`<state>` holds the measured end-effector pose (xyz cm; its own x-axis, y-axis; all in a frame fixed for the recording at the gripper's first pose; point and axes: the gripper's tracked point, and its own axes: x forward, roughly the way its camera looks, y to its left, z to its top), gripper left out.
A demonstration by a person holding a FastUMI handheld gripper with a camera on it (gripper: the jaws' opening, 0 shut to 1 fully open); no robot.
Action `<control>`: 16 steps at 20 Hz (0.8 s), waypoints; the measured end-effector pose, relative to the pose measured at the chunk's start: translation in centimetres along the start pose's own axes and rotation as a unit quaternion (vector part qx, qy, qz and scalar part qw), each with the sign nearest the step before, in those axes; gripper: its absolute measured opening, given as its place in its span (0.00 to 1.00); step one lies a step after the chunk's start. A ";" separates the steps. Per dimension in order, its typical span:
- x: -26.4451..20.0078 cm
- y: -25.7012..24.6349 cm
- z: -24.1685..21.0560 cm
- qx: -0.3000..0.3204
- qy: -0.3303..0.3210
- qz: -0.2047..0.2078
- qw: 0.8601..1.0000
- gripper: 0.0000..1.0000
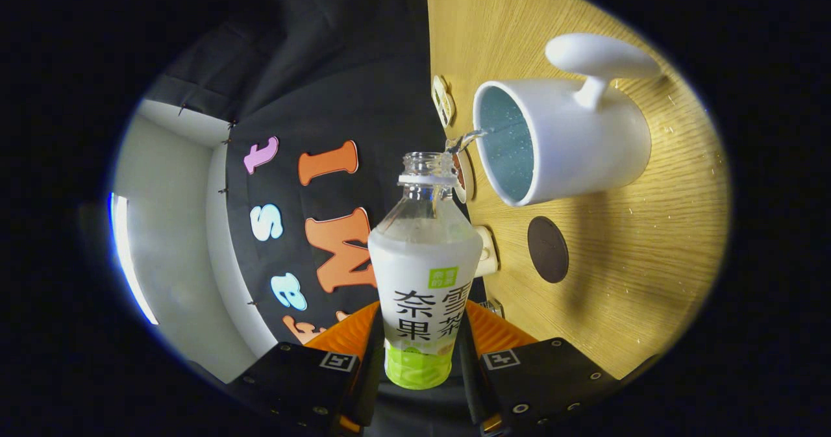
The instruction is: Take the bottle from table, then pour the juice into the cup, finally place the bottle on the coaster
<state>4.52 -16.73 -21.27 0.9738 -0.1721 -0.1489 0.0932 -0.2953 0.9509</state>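
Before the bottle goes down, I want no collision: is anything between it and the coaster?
Nothing visible. The gripper is shut on the bottle, tipped and pouring into the cup; bare table surrounds the coaster beside the cup.

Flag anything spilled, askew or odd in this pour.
Small droplets speckle the wooden table near the white cup, which looks like splashed liquid. Otherwise the pour looks clean: the stream leaves the bottle mouth and lands inside the cup. The gripper is shut on the bottle; the dark coaster lies bare.
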 end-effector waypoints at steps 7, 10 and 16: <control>0.2 0.5 0.2 0.023 -0.003 0.006 1.000 0.55; 0.1 0.7 0.3 0.037 -0.005 0.009 0.999 0.55; 0.2 1.6 0.3 0.057 -0.009 0.014 0.998 0.56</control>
<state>4.82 -17.54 -19.91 0.9716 -0.1986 -0.1287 0.0408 -0.3951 0.9177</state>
